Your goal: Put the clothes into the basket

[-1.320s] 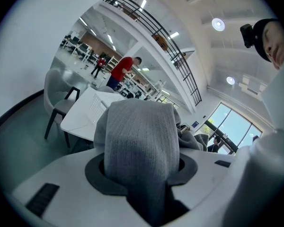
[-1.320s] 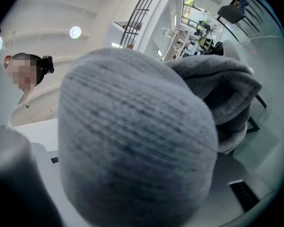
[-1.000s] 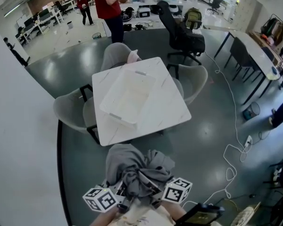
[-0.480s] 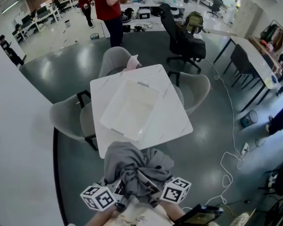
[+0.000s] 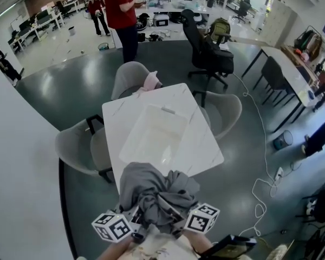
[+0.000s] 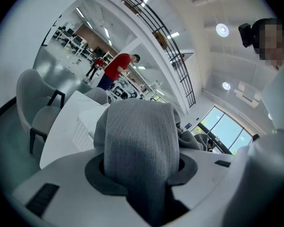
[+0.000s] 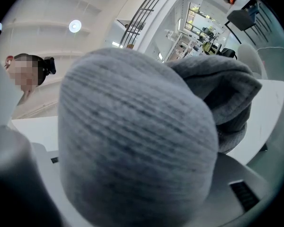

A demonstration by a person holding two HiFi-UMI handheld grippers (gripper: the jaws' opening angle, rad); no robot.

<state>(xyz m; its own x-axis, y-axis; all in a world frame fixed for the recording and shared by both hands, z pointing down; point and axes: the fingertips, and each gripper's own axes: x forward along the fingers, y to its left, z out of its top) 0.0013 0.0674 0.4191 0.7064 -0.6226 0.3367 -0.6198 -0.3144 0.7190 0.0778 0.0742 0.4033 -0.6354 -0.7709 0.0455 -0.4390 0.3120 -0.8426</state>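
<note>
A bundle of grey clothes (image 5: 157, 194) hangs low in the head view, held between my two grippers. My left gripper (image 5: 134, 216) is shut on its left side and my right gripper (image 5: 183, 216) on its right side; the cloth hides the jaws of both. In the left gripper view a grey knit fold (image 6: 139, 145) runs through the jaws. Grey knit (image 7: 132, 141) fills most of the right gripper view. Ahead stands the white basket (image 5: 133, 129) on the white table (image 5: 203, 145), seemingly with nothing in it. The bundle overlaps the table's near edge in the head view.
Grey chairs (image 5: 78, 145) (image 5: 225, 107) (image 5: 130, 72) ring the table, the far one bearing a pink item (image 5: 150, 81). Behind them are a black office chair (image 5: 206, 47) and a person in red (image 5: 122, 10). A white cable (image 5: 265, 161) trails over the floor at right. A white wall runs along the left.
The table and basket have drawn nearer in the head view, and the bundle now reaches the table's near edge. Both grips on the clothes look the same.
</note>
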